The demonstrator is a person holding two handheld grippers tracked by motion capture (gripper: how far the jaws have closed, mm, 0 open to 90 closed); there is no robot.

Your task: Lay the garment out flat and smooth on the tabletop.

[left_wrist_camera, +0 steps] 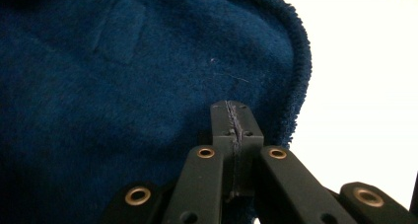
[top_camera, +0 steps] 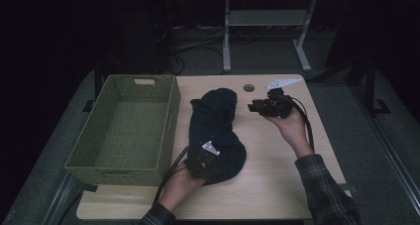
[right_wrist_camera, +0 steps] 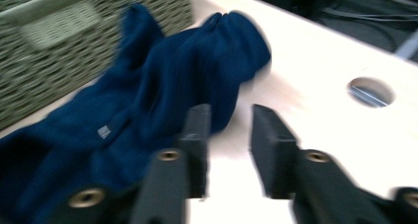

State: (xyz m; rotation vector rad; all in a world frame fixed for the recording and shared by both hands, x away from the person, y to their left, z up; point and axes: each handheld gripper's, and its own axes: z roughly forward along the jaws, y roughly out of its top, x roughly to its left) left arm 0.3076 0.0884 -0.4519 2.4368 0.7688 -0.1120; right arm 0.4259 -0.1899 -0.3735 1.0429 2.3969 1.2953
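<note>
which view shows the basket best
The high view: the whole green basket shows beside the blue towel, its inside visible. The right gripper view catches just a blurred stretch of its woven wall.

The room is dark. A light wooden table (top_camera: 277, 185) stands on grey floor (top_camera: 341, 111). Beyond its far edge, a white desk frame (top_camera: 262, 24) and loose cables (top_camera: 193, 44).

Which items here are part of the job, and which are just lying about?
In the job:
- dark blue fleece cloth, bunched on the table
- left claw, shut on the cloth's edge
- right claw, open, nothing between its jaws
- green woven basket, probably the destination

Lying about:
- light wooden table with a round hole
- cables on the floor
</note>
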